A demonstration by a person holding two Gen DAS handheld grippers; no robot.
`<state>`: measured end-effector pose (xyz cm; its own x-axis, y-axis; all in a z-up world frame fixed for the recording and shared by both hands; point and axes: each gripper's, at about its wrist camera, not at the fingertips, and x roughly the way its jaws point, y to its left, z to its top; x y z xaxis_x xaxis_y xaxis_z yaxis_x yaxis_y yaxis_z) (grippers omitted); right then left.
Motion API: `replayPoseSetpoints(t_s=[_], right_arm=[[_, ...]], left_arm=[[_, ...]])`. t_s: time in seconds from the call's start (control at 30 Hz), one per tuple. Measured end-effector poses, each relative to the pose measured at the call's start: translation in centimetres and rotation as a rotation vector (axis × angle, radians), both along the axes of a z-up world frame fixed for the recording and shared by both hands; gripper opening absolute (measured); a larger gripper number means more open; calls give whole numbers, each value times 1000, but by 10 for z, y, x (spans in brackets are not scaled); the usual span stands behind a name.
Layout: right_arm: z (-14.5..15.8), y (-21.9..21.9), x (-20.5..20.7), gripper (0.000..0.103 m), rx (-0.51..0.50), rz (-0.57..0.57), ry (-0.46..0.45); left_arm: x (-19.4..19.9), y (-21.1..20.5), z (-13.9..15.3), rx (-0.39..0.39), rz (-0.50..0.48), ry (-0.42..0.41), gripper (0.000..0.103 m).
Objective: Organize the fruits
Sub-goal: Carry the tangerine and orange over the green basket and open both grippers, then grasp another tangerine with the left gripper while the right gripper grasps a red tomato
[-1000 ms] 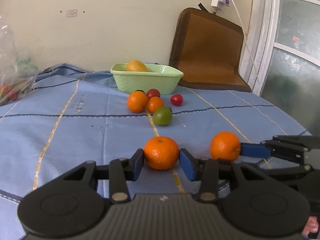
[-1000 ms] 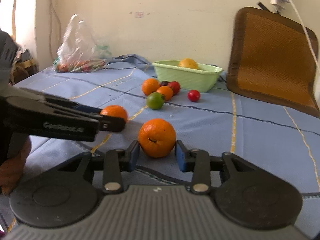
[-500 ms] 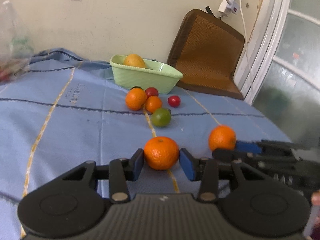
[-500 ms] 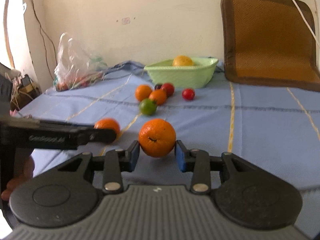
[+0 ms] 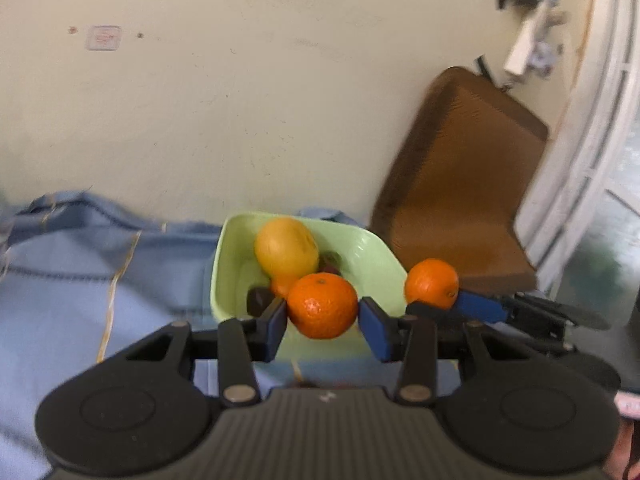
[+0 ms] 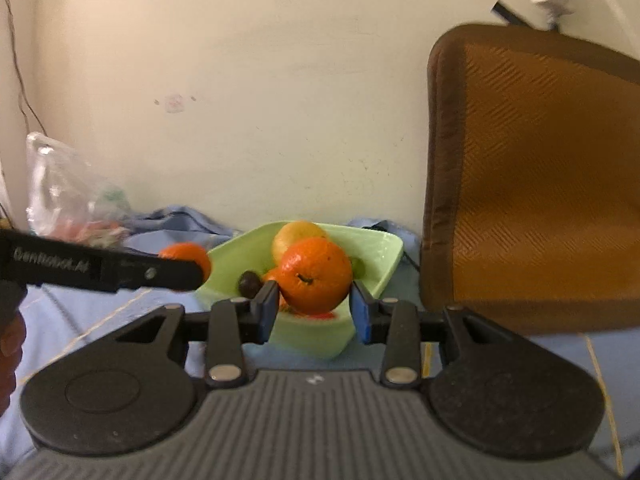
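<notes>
My left gripper (image 5: 322, 322) is shut on an orange (image 5: 322, 305) and holds it in the air at the near rim of the green bowl (image 5: 380, 264). My right gripper (image 6: 314, 309) is shut on another orange (image 6: 316, 277) and holds it over the same bowl (image 6: 384, 254). The bowl holds a yellow fruit (image 5: 286, 246), a small orange fruit and a dark fruit (image 6: 249, 283). Each gripper shows in the other's view: the right one with its orange (image 5: 432, 282), the left one with its orange (image 6: 186, 254).
The bowl sits on a blue cloth (image 5: 80, 280) against a cream wall. A brown cushion (image 6: 532, 184) leans on the wall to the right of the bowl. A plastic bag (image 6: 68, 196) of produce lies at the far left.
Both grippers have lifted their oranges off the cloth and carried them forward to the green bowl. The loose fruits on the cloth have dropped out of view.
</notes>
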<state>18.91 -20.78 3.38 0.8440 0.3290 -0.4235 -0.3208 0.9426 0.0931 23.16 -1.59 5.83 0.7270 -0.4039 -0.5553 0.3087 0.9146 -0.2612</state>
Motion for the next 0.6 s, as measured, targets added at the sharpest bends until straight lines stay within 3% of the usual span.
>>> replayPoseSetpoints(t_s=[0.13, 0.17, 0.23, 0.27, 0.43, 0.6], right_arm=[[-13, 8, 26, 43, -40, 20, 7], [-16, 8, 28, 48, -36, 20, -2], [-17, 3, 28, 55, -4, 18, -25], [-17, 0, 25, 56, 5, 13, -34], [-6, -14, 16, 55, 59, -14, -57], [2, -23, -8, 52, 113, 1, -38]], left_arm=[[38, -14, -17, 34, 9, 44, 41], [43, -16, -21, 40, 5, 50, 41], [47, -21, -23, 61, 3, 38, 54], [47, -23, -23, 65, 2, 26, 54], [30, -10, -13, 4, 22, -1, 54], [-14, 16, -7, -42, 33, -10, 55]])
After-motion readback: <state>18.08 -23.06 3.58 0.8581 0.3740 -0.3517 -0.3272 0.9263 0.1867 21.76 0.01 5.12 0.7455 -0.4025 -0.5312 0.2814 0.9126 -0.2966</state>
